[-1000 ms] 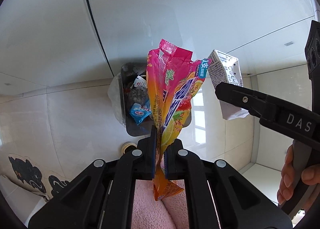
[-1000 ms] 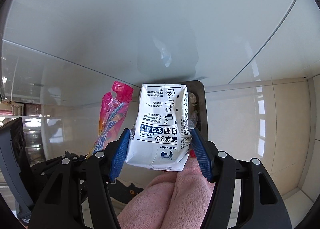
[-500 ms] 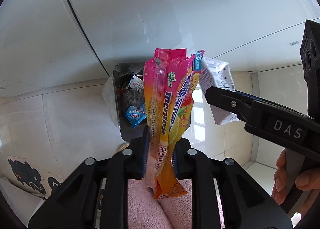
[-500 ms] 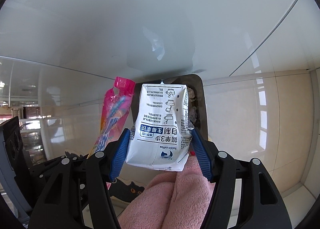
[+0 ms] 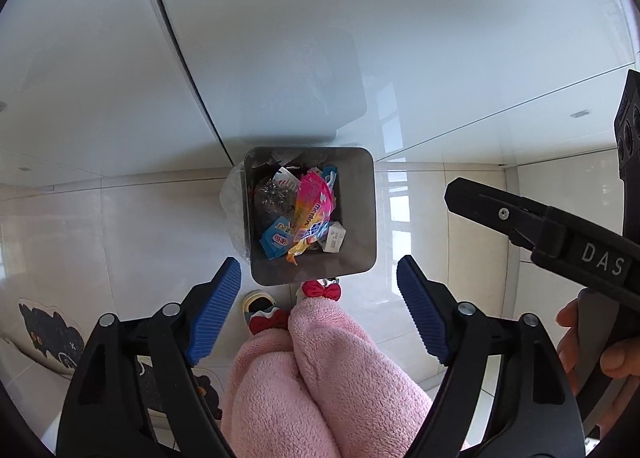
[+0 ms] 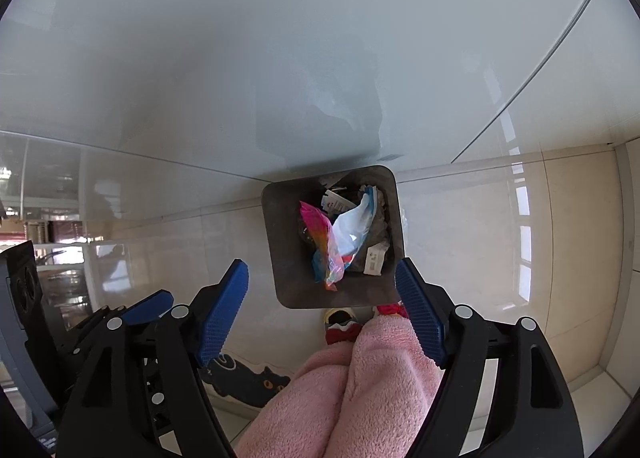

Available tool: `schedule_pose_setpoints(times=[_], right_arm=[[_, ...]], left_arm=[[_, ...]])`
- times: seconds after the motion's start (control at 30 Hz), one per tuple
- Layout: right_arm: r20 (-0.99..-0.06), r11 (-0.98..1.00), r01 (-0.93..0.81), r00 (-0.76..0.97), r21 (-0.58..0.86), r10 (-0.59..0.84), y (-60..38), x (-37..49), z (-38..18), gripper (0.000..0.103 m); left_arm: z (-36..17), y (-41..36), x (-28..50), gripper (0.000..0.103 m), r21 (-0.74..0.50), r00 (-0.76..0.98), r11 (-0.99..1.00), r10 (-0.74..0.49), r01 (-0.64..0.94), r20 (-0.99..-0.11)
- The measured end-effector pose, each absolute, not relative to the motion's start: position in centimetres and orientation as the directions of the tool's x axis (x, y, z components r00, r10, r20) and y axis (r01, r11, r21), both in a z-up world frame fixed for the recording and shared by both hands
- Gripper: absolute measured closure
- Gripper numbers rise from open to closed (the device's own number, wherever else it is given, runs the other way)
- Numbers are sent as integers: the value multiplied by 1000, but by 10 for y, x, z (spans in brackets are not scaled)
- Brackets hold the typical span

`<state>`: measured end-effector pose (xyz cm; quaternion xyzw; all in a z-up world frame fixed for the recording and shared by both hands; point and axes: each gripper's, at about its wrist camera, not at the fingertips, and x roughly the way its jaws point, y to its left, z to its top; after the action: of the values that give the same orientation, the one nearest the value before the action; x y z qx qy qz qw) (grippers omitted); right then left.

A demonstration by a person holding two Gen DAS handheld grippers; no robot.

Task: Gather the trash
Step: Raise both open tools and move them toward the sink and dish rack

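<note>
Both the left tool [image 5: 319,308] and the right tool [image 6: 322,312], just opened wide and empty, are held directly above the bin [image 5: 360,214], where the candy wrapper [image 5: 314,214] and the white carton [image 6: 352,230] are seen lying inside.

Both tools are black plastic frames with triangular cut-outs and round silver screw heads along the arms. The left gripper [image 5: 320,312] carries ribbed blue pads [image 5: 214,314] on its fingers, and the right gripper [image 6: 322,312] has the same ribbed blue pads [image 6: 420,316]. White letters "DAS" mark the right tool's side. The person wears fluffy pink trousers [image 5: 320,378] and slippers with red bows [image 5: 322,291].
</note>
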<state>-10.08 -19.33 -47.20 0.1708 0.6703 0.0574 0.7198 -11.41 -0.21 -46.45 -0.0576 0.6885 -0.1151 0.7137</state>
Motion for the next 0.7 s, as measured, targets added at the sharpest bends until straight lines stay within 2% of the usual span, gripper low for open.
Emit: schedule_pose_setpoints(times=[0.1,0.27,0.3,0.37,0.7], right_arm=[[-939,932,132,124,337,322,-197,-102,-444,17],[-925,929,92,174,357,338,-200,-107,-386,14],[-923,930,87,181,358,339,-200,-107,-375,9],[-918,930,73,203,360,340,-201,-110,-351,6],[-875,917,3,301,399,380,-217,-115,-255,3]], left_arm=[[-435,0,-117,19,-241,64,966,-247,89,-967],[-381,-2,-123,8,-215,135,969,-231,118,-964],[-373,-3,-125,8,-212,150,970,-228,119,-962],[-349,-4,-128,8,-205,182,971,-225,122,-957],[-258,2,-124,8,-187,327,976,-215,114,-920]])
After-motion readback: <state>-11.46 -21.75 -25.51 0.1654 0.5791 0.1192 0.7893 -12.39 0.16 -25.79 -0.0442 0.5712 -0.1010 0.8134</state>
